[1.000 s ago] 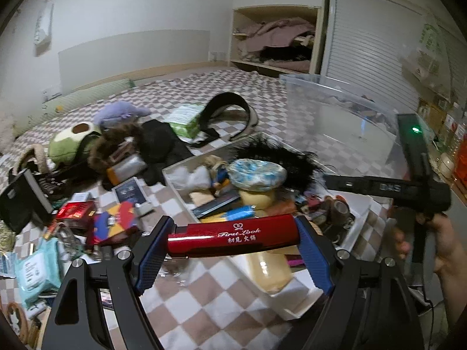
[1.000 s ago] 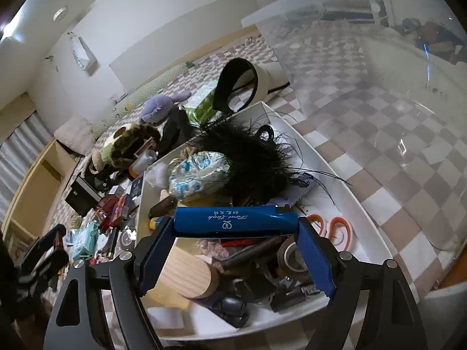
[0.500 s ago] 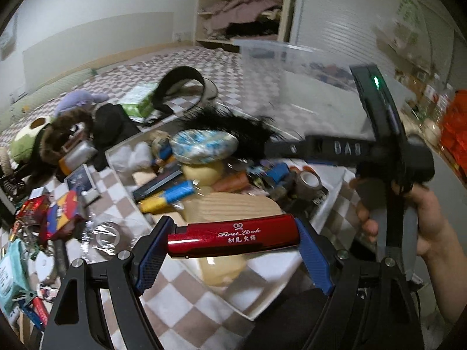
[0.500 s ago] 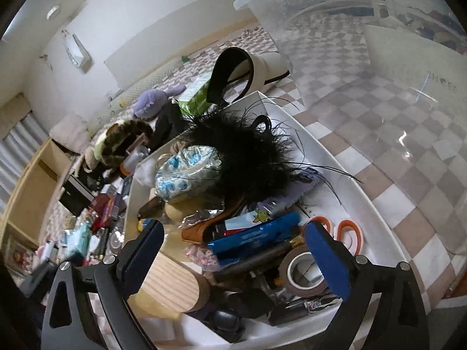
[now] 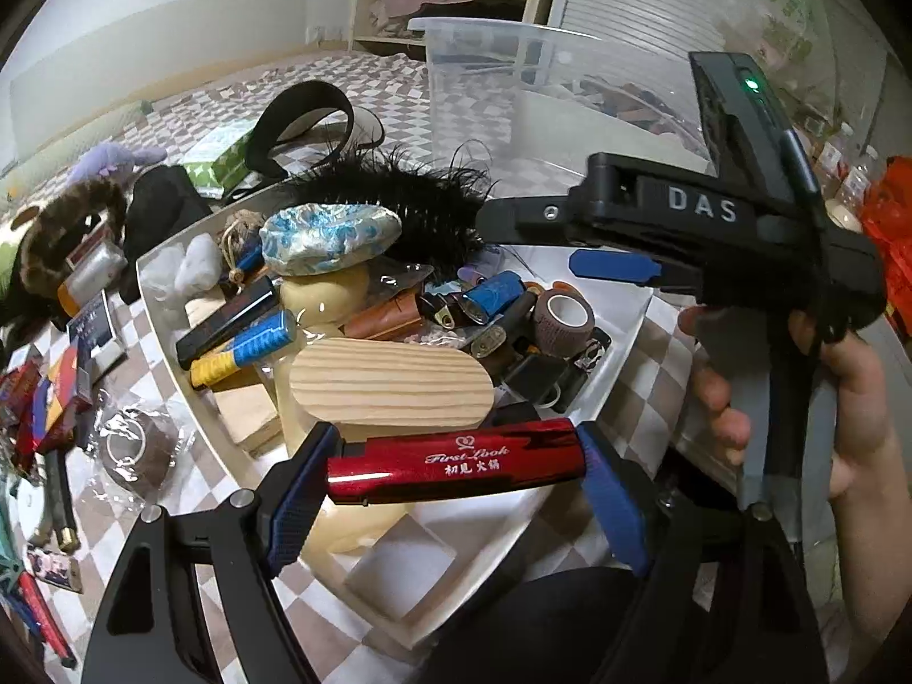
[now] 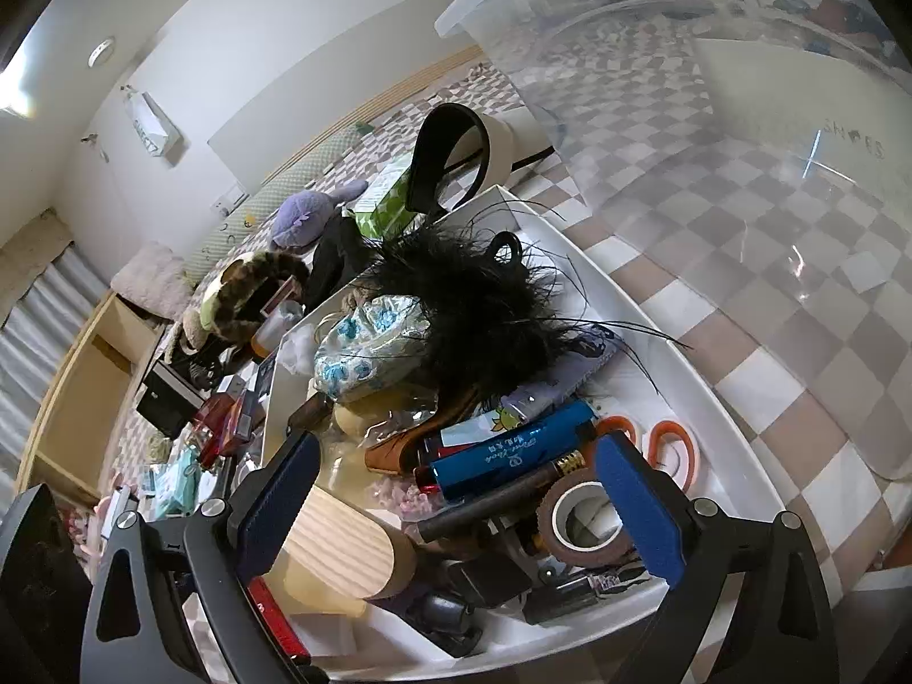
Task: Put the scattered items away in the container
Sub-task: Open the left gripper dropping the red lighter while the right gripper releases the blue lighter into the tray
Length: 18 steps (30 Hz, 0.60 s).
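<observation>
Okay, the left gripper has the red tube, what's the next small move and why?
Probably ease the left gripper forward and open it over the white tray. It is shut on the red tube at the tray's near edge, while the right gripper is open above the blue tube lying in the tray.

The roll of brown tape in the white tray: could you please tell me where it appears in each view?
Left wrist: brown tape roll right of centre, under the right gripper.
Right wrist: brown tape roll low, centre-right, beside the right finger pad.
Shared landmark: black feather piece.
</observation>
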Available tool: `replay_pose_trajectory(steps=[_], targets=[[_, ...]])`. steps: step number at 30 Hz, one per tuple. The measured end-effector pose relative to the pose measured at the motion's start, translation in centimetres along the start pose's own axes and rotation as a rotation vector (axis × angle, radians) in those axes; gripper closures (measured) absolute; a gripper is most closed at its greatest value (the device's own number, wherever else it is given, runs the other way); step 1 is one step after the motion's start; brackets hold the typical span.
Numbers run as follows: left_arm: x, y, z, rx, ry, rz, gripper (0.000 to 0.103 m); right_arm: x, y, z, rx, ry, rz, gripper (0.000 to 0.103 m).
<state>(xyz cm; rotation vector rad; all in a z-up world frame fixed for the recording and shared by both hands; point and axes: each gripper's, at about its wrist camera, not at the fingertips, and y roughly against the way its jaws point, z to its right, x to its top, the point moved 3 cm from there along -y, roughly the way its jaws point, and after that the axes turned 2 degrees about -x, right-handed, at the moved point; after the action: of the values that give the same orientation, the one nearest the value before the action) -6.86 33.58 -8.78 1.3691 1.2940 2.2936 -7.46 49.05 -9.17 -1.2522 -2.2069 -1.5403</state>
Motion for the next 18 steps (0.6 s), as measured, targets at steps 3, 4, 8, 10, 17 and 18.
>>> replay_pose_trajectory(steps=[3, 4, 8, 10, 17, 18], targets=[[-0.1, -0.2, -0.4, 0.008, 0.019, 0.006, 0.018, 0.0, 0.0, 0.2, -0.001, 0.001, 0.001, 0.006], [-0.1, -0.1, -0.4, 0.009, 0.024, 0.014, 0.014, 0.0, 0.0, 0.2, -0.002, 0.004, 0.002, 0.006], [0.0, 0.2, -0.6, 0.002, 0.035, 0.043, 0.001, 0.0, 0.1, 0.1, -0.006, 0.015, 0.006, 0.006], [0.0, 0.4, -0.6, -0.001, 0.038, 0.051, 0.001, 0.1, 0.3, 0.1, -0.004, 0.015, 0.009, 0.006], [0.0, 1.2, -1.2, -0.001, 0.066, 0.075, 0.001, 0.1, 0.7, -0.3, -0.004, 0.021, 0.012, 0.006], [0.0, 1.4, -1.3, -0.001, 0.071, 0.080, 0.001, 0.0, 0.7, -0.4, -0.004, 0.023, 0.011, 0.006]])
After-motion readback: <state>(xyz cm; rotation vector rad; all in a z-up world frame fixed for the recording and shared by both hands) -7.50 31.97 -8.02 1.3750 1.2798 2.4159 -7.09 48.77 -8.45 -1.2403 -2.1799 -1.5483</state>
